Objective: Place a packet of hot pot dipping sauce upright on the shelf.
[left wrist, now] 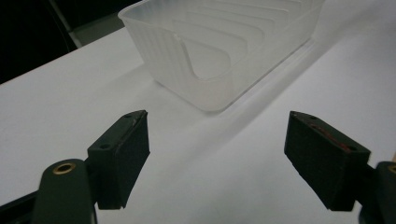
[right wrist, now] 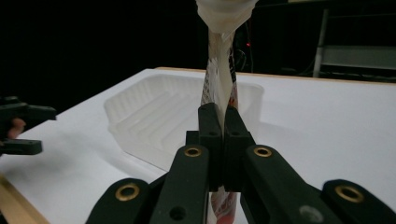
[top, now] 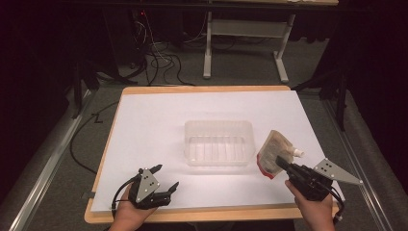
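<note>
Pouch (top: 273, 153), a flat spouted pack printed in red and tan, is pinched near its lower red edge by the right tool (top: 283, 165), whose jaws are pressed together on it; in the right gripper view the pouch (right wrist: 219, 84) rises edge-on straight up from between the closed black jaws of the right tool (right wrist: 219, 135). From the high view its long axis runs from the red bottom corner by the jaws up and away from the person, leaning slightly toward the tub, and its white spout (top: 298, 152) sticks out sideways to the right near the upper end. The pouch is held above the white surface (top: 154, 125), just beside the right end of the clear plastic tub (top: 219, 143), which sits open side up near the middle of the surface with a ribbed floor. The right hand (top: 315, 207) grips the tool from the near right corner, and a grey three-cornered plate (top: 337, 172) sits on top of it. Well apart, at the near left, the left tool (top: 166, 179) is held by the left hand (top: 127, 211) with its jaws spread wide and nothing between them. In the left gripper view the left tool (left wrist: 217, 149) faces the near corner of the tub (left wrist: 219, 51). Beyond the surface lie a grey floor, dark cables (top: 159, 60) and the legs of another table (top: 208, 53).
</note>
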